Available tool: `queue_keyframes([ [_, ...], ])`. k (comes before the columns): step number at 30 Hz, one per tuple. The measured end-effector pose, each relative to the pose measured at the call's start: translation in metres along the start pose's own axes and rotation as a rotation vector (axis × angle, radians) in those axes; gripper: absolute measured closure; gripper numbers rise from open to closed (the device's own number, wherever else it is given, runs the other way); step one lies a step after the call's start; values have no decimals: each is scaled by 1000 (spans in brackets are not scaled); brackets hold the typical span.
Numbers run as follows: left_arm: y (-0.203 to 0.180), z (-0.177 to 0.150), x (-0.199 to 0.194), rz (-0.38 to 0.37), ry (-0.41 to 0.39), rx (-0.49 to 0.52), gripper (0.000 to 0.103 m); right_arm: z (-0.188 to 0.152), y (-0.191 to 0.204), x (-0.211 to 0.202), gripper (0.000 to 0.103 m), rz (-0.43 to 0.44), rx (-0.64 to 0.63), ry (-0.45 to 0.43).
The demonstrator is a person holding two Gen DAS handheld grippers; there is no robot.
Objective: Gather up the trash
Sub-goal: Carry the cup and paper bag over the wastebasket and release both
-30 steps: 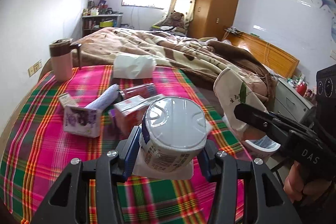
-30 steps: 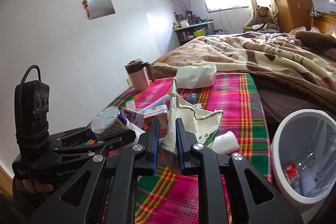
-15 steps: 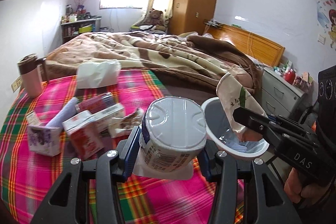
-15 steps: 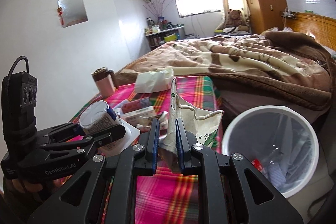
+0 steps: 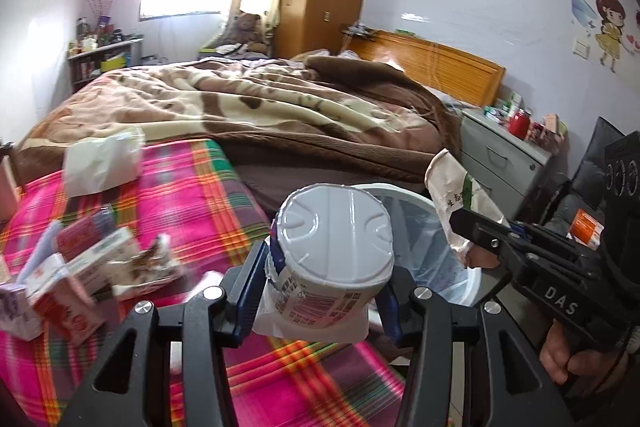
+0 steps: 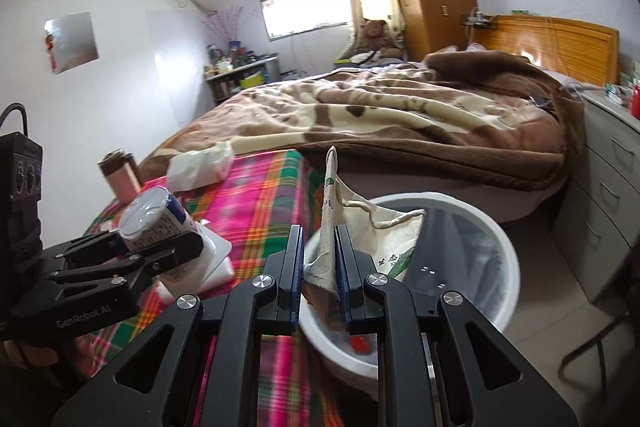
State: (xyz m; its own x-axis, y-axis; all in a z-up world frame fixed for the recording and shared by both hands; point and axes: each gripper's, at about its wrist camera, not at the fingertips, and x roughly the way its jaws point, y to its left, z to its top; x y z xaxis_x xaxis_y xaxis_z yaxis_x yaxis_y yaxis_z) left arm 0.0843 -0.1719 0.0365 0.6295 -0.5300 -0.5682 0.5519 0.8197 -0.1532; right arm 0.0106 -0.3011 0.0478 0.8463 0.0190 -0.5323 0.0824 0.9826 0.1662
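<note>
White plastic, ribbed on its round end, that is the tub (image 5: 332,251) I have pinched between the pads of my left gripper (image 5: 320,291); it lies on its side, label toward me, just beside the near rim of the bin (image 6: 472,211). I judge it light and probably empty, stiff at the end but with thin walls that could dent or slip on the glossy label; the grip across the middle of the body looks sound, and I would not squeeze harder. Over the bin hangs the cream paper bag (image 6: 376,235), clamped at one folded edge in my right gripper (image 6: 318,267), whose jaws are nearly together; soft, crumpled, weightless by my guess, it will droop and may cling to a pad when I let go. On the far side of the tub from the bin, more rubbish sits on the checked cloth (image 5: 192,187): small cartons (image 5: 72,275), a torn wrapper (image 5: 148,263), a white tissue pack (image 5: 102,163). Beyond the bin lies the brown blanket (image 5: 260,111).

Motion blur smears the cartons, so I cannot read what they are; the tub hides the bin's near wall in the left view; what lies under the tub, a white sheet or lid, I cannot make out; the bin's contents show only as a red scrap.
</note>
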Motion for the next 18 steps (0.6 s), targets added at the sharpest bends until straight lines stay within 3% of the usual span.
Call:
queue_keyframes([
  [18, -45, 5, 60, -47, 85, 65, 51, -12, -46, 25, 87, -131, 26, 104],
])
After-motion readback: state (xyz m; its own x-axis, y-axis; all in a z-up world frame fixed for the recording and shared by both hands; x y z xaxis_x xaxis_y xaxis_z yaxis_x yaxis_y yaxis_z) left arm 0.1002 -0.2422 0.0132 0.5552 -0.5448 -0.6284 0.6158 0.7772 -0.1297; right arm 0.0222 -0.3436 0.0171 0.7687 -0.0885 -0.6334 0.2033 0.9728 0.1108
